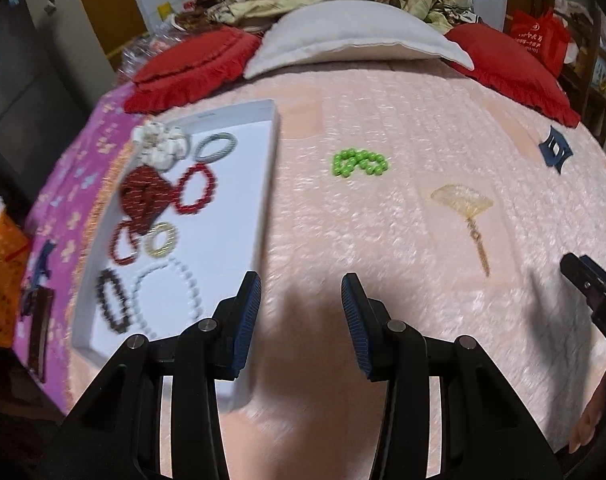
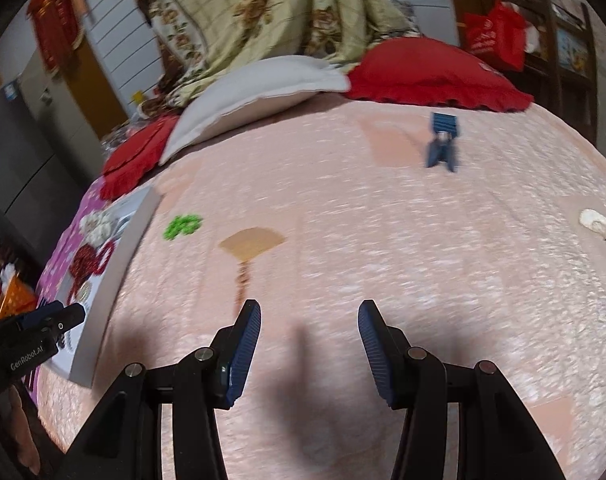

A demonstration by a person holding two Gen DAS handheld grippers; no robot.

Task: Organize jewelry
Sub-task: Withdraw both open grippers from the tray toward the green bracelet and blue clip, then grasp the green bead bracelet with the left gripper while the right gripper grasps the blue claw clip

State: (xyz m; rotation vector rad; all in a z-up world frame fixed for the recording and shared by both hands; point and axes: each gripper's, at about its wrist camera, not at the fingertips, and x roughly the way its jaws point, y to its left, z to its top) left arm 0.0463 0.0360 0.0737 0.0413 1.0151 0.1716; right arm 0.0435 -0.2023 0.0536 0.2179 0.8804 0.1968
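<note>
Blue ribbed pads on black fingers fill the bottom of both views: the left gripper [image 1: 301, 284] and the right gripper [image 2: 309, 312] each hover over the pink bedspread [image 1: 383, 120] with jaws spread wide and nothing between them.

"GenRobot.AI" is printed in white on the left gripper's body, seen at 8 o'clock in the right wrist view; in the left wrist view the right gripper's tip enters at 3 o'clock, showing only the letters "DA". A red bag [image 1: 537, 38] at 1 o'clock carries white characters too blurred to read.

From the left wrist, a white tray [image 1: 231, 208] at 9 to 10 o'clock holds a red bead bracelet [image 1: 195, 189], a white pearl strand [image 1: 169, 300], a dark bead bracelet [image 1: 111, 301], a gold ring-shaped piece [image 1: 161, 239], a grey hair tie [image 1: 216, 146] and a white flower piece [image 1: 161, 146]. Loose on the bedspread lie a green bead bracelet [image 1: 359, 162] at 12 o'clock, a fan-shaped hairpin [image 1: 463, 204] at 2 o'clock and a blue clip [image 1: 555, 150] farther right.

Only the right wrist view shows a small white piece [image 2: 593, 219] at 3 o'clock.
</note>
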